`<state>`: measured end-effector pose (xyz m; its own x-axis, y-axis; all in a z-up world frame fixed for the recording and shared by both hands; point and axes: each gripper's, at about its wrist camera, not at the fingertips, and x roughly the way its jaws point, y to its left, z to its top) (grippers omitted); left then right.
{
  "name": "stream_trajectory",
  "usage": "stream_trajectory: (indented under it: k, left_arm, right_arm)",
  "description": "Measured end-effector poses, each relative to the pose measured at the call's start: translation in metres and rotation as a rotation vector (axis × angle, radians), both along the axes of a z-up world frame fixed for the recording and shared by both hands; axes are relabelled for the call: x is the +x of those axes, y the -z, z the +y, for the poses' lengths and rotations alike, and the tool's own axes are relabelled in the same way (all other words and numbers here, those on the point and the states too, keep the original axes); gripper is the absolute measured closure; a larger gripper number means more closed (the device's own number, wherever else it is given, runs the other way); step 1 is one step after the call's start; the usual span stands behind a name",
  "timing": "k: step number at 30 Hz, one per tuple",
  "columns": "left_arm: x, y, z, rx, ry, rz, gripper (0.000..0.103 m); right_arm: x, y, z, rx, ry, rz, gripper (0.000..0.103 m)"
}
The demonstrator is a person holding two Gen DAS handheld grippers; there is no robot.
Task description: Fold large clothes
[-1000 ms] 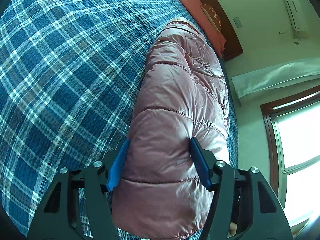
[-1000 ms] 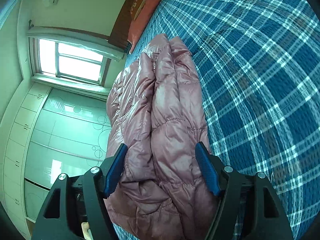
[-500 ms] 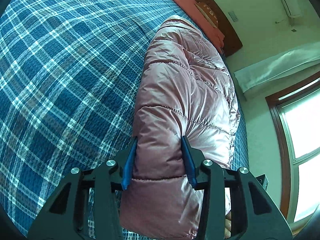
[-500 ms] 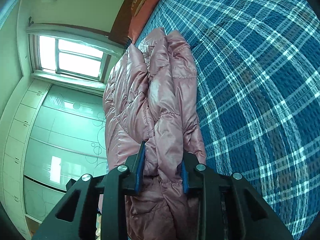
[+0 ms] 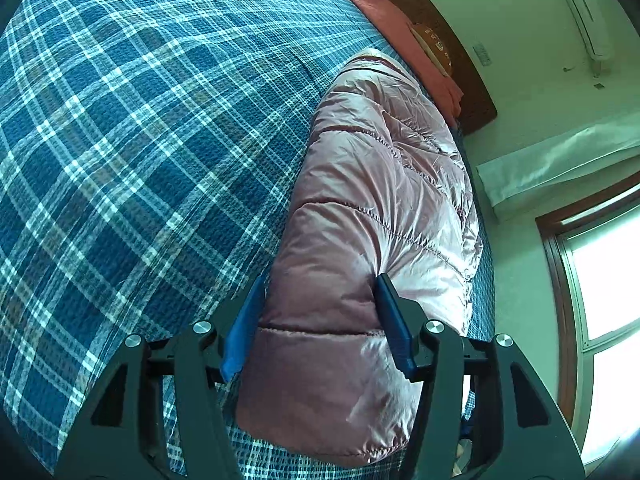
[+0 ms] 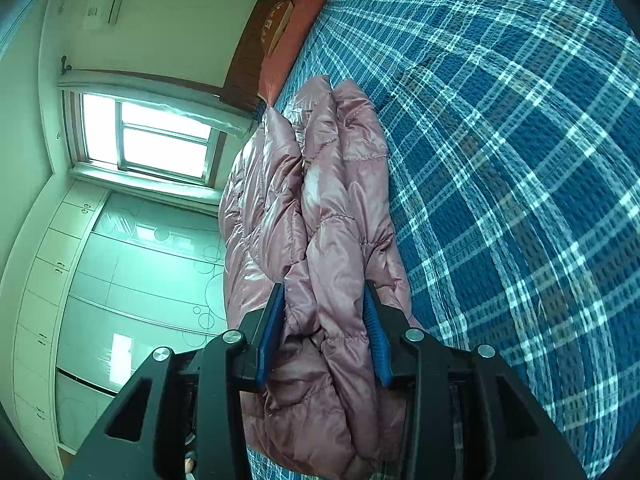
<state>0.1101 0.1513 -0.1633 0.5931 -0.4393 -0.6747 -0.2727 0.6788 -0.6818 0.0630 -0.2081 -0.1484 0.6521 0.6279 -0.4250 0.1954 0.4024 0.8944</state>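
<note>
Left wrist view shows the left tool (image 5: 320, 312) straddling one end of the dusty-pink quilted puffer coat (image 5: 372, 208), its blue pads (image 5: 394, 324) against the padded fabric on both sides. Its jaws have just been opening, with the coat between them, so whether the pads press or merely rest against the fabric I cannot tell.

From the right wrist view, the right tool (image 6: 326, 328) brackets the bunched layers at the coat's other end, blue pads touching the gathered folds; its jaws too have just been opening, and the fabric bulges only slightly between them. My judgement is that both tools take the ends together so the long bundle can be shaped or shifted as one piece.

That coat lies as a long, narrow roll along one side edge of the bed, on the blue-and-white plaid bedspread (image 5: 140, 140), reaching toward the headboard end where a salmon-pink pillow (image 5: 404, 36) sits. Its shell is glossy and slippery-looking, stitched into puffy horizontal channels, smooth and rounded at the left tool's end, creased and layered at the right tool's end. It appears already folded lengthwise.
</note>
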Motion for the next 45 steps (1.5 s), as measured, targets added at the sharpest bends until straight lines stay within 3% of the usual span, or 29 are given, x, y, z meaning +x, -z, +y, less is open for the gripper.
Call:
stream_trajectory:
  k: [8,14,17,23,27,31,33,37,45]
  left_arm:
    - [-0.022,-0.01,0.003,0.052,-0.028,0.003,0.042]
    - [-0.043,-0.019,0.002,0.192,-0.019,0.001,0.041]
    - [-0.054,-0.021,0.003,0.253,-0.018,0.006,0.04]
    - [-0.076,-0.02,0.006,0.336,-0.01,0.03,0.038]
    - [-0.092,-0.032,0.002,0.436,-0.006,-0.004,0.033]
    - [-0.107,-0.055,-0.005,0.567,-0.012,-0.076,0.022]
    - [-0.113,-0.068,-0.01,0.624,-0.017,-0.111,0.017]
    - [-0.122,-0.095,-0.018,0.715,-0.029,-0.17,0.01]
    - [-0.144,-0.142,-0.035,0.804,-0.045,-0.287,0.006]
  right_arm:
    - [-0.039,-0.005,-0.008,-0.026,0.025,0.01,0.06]
    - [-0.072,-0.013,-0.006,-0.105,0.026,0.032,0.06]
    - [-0.087,-0.019,-0.005,-0.151,0.028,0.04,0.049]
    - [-0.121,-0.03,0.002,-0.228,0.022,0.05,0.048]
    - [-0.14,-0.047,0.017,-0.338,0.018,0.043,0.048]
    - [-0.154,-0.075,0.036,-0.489,0.012,0.019,0.047]
    - [-0.161,-0.09,0.046,-0.572,0.012,0.011,0.04]
    - [-0.172,-0.121,0.068,-0.734,0.011,-0.021,0.038]
    - [-0.182,-0.176,0.109,-0.955,0.007,-0.115,0.03]
